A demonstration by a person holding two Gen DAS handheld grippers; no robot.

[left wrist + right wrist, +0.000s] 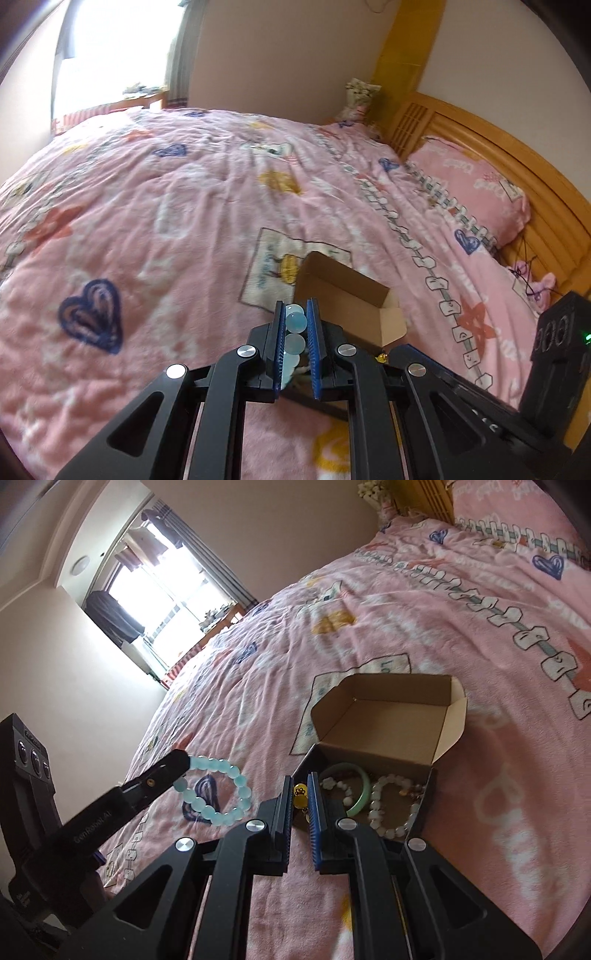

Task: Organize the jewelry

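Note:
My left gripper (296,314) is shut on a light-blue bead bracelet (295,323) and holds it in the air left of an open cardboard box (343,295). In the right wrist view the same bracelet (218,790) hangs as a ring from the left gripper's tip (184,762). My right gripper (300,790) is closed around a yellow bead pendant (301,794) at the box's near corner. The box (388,716) holds a green bangle (360,786), a white bead bracelet (384,812) and other pieces.
A pink patterned quilt (166,206) covers the bed. A pink pillow (472,184) and a wooden headboard (535,177) lie at the right. The box's lid flaps (456,720) stand open. A window (155,590) is at the far side.

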